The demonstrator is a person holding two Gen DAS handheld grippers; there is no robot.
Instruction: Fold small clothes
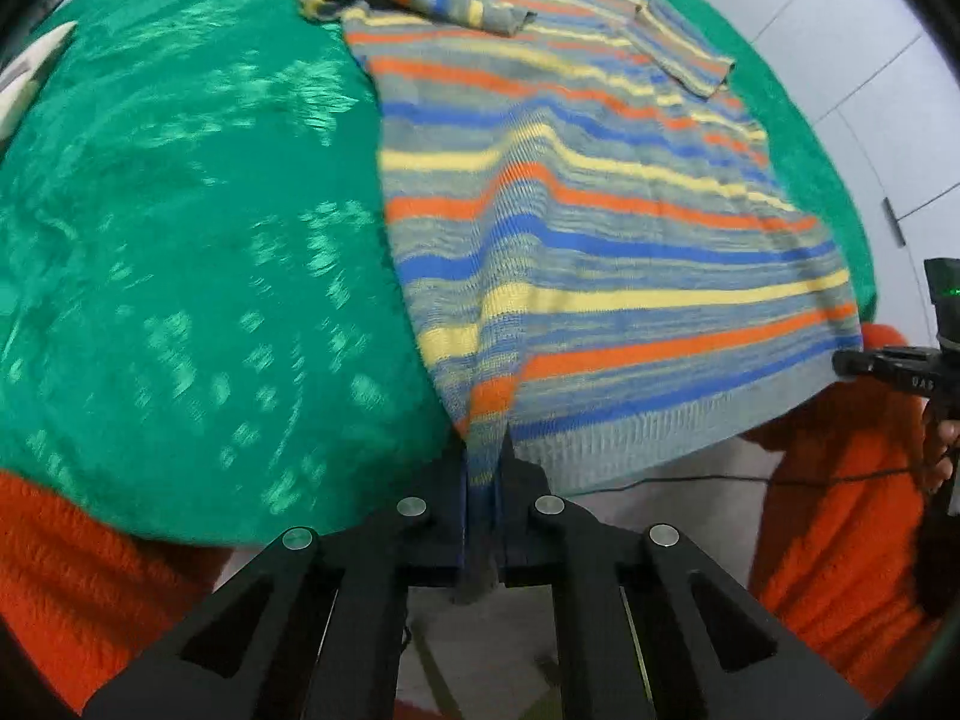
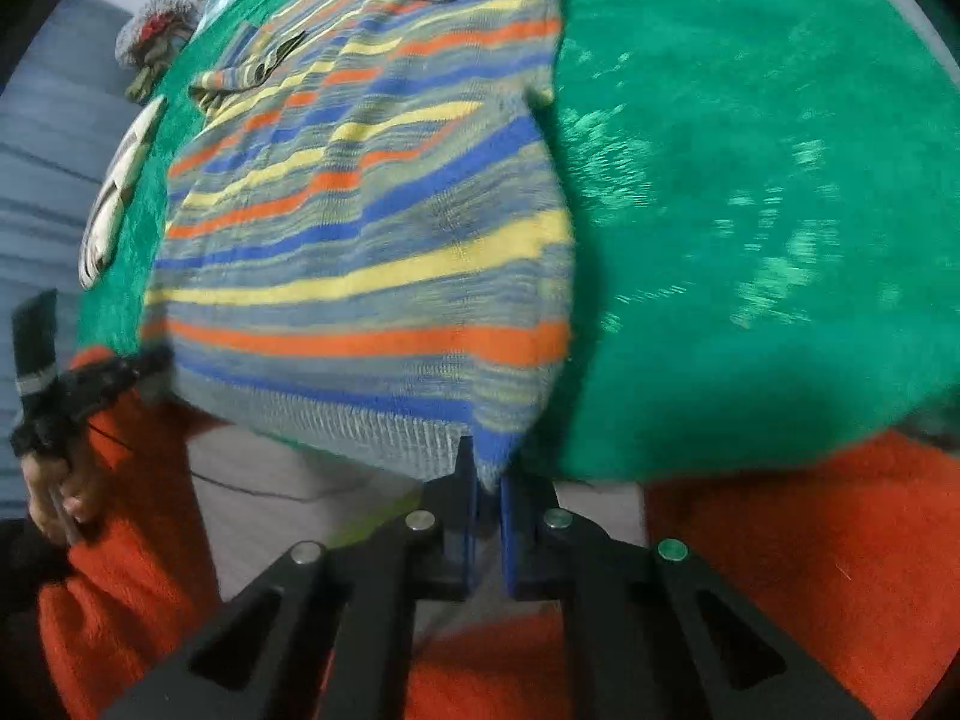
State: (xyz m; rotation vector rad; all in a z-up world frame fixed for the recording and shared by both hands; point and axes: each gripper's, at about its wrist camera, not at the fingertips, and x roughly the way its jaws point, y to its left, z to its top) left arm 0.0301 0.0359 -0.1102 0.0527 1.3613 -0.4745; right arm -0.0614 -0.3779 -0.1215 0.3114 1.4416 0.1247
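Green cloth (image 1: 180,240): striped sweater (image 1: 600,228) hem pinched between both jaws.

indoor room, likely a home or a staged recording space; cannot tell which. green fuzzy cloth (image 1: 180,240) covers a table. pale panelled wall or cupboard doors (image 1: 852,48) behind. grey floor (image 2: 270,480) with a thin cable (image 1: 690,480).

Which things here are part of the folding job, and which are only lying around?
For the job:
striped sweater
left gripper, shut on its hem
right gripper, shut on its hem
green cloth underneath

Lying about:
white object at cloth edge
fuzzy grey-red item
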